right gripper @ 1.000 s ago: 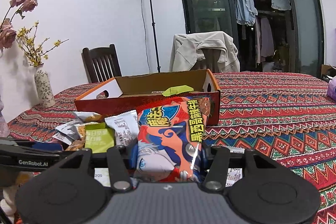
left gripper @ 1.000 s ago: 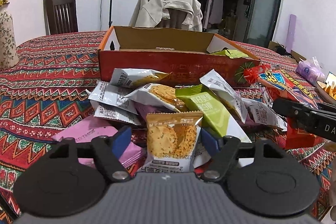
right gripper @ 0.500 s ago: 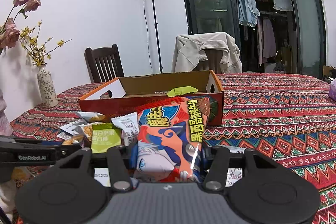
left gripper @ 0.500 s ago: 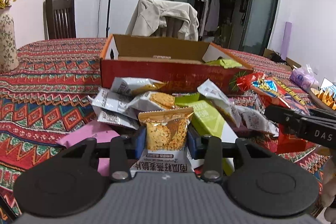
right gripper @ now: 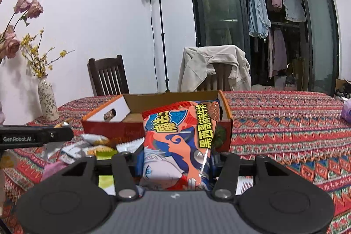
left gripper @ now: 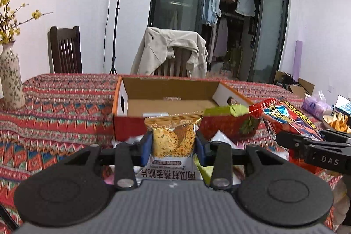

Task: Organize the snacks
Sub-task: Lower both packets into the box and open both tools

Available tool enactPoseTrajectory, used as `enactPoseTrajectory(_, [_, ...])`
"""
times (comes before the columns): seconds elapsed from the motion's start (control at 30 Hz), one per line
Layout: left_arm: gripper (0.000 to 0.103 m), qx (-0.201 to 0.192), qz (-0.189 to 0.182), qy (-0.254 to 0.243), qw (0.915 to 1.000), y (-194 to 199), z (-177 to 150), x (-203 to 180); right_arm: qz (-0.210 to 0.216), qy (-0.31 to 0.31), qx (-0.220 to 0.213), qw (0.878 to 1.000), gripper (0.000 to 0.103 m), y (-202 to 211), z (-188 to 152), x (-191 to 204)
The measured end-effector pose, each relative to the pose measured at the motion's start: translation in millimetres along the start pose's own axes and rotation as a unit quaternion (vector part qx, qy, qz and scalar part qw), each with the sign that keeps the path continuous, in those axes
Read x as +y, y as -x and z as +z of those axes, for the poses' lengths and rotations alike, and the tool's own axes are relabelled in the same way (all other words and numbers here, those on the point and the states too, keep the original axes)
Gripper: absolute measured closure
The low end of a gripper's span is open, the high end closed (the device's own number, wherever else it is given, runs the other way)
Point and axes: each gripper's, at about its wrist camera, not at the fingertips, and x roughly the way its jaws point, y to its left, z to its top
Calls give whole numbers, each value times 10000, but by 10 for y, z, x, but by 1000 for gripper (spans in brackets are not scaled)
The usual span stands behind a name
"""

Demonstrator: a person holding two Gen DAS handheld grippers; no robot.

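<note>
Left tool (left gripper: 173,144) clamped on a cracker packet (left gripper: 173,137), held upright mid-frame, in front of the cardboard box (left gripper: 129,126). Right tool (right gripper: 175,165) clamped on a red chip bag (right gripper: 177,142), center of frame, also in front of the box. Box sits open on the table (right gripper: 285,124): a green packet (left gripper: 226,110) at its right end, something small and white on its floor, too unclear to identify. Loose packets (right gripper: 96,146) lie on the table lower left of the box.
</note>
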Motion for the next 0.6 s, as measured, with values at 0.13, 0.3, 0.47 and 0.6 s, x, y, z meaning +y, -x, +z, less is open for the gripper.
enactPoseTrajectory(0.13, [62, -150, 17, -11, 9999, -93, 226, -4, 32, -2, -76, 10000, 52, -94, 208, -2])
enactPoseTrajectory(0.3, [62, -317, 68, 74, 9994, -241, 489, -3, 75, -68, -77, 9999, 52, -316, 503, -24])
enactPoseTrajectory(0.47, [62, -413, 193, 179, 9988, -494, 738, -13, 10, -183, -54, 9998, 52, -644, 788, -38])
enactPoseTrajectory(0.6, [62, -370, 375, 287, 9982, -803, 886, 10, -62, -296, -6, 9995, 52, -964, 936, -38])
